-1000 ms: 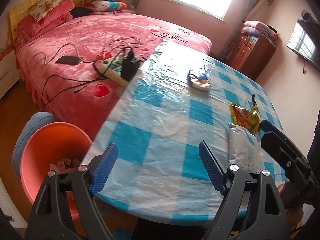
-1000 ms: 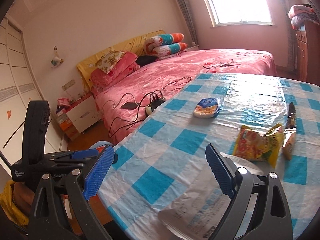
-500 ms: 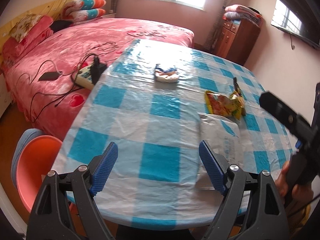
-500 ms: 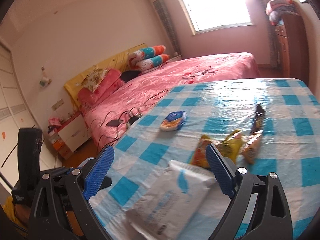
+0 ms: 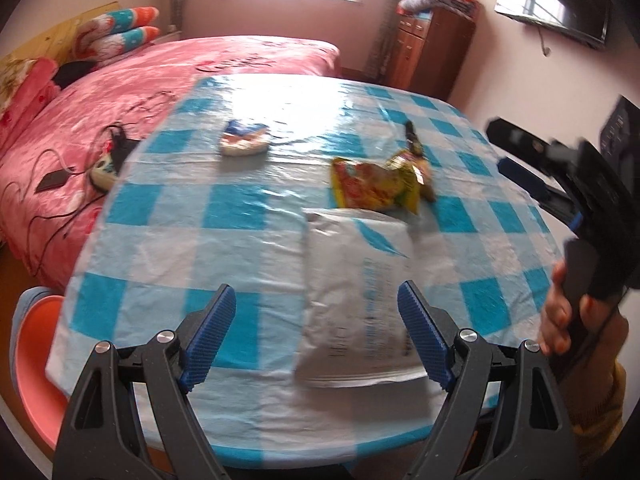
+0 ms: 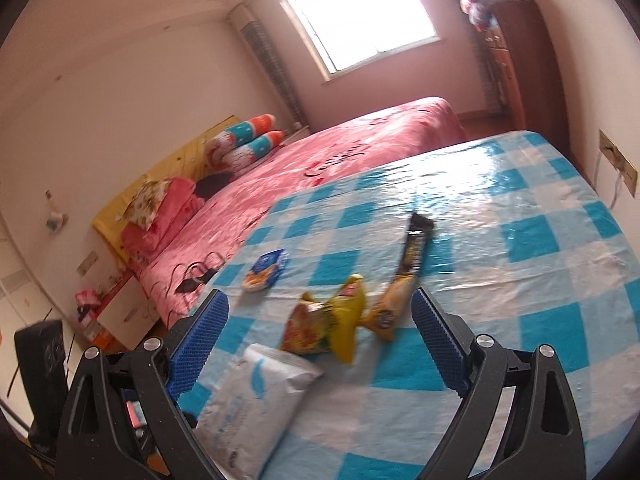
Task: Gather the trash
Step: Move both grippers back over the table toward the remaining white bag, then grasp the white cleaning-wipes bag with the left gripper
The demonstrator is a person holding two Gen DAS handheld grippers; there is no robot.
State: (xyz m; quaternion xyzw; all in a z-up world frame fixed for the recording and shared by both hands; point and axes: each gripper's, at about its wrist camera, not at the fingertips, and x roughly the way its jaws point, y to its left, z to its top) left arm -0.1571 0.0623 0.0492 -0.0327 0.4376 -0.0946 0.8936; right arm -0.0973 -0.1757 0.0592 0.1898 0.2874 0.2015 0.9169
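Trash lies on the blue-checked table point(image 5: 240, 216). A white mailer bag point(image 5: 356, 280) lies at the near edge; it also shows in the right wrist view point(image 6: 256, 396). Behind it are a yellow-red snack bag point(image 5: 372, 188) point(image 6: 324, 320), a dark and yellow stick wrapper point(image 5: 416, 148) point(image 6: 404, 276) and a blue-white packet point(image 5: 244, 140) point(image 6: 266, 270). My left gripper point(image 5: 320, 336) is open and empty, just before the mailer bag. My right gripper point(image 6: 320, 348) is open and empty, above the snack bag and mailer; it shows at the right in the left wrist view point(image 5: 532, 172).
An orange bin point(image 5: 28, 364) stands on the floor left of the table. A pink bed point(image 5: 120, 92) with a power strip and cables point(image 5: 104, 164) adjoins the table's far left. A wooden cabinet point(image 5: 432, 48) stands at the back right.
Both grippers have swung right and forward over the table. The mailer bag now lies between my left fingers' line of sight; the bin has slid to the left edge.
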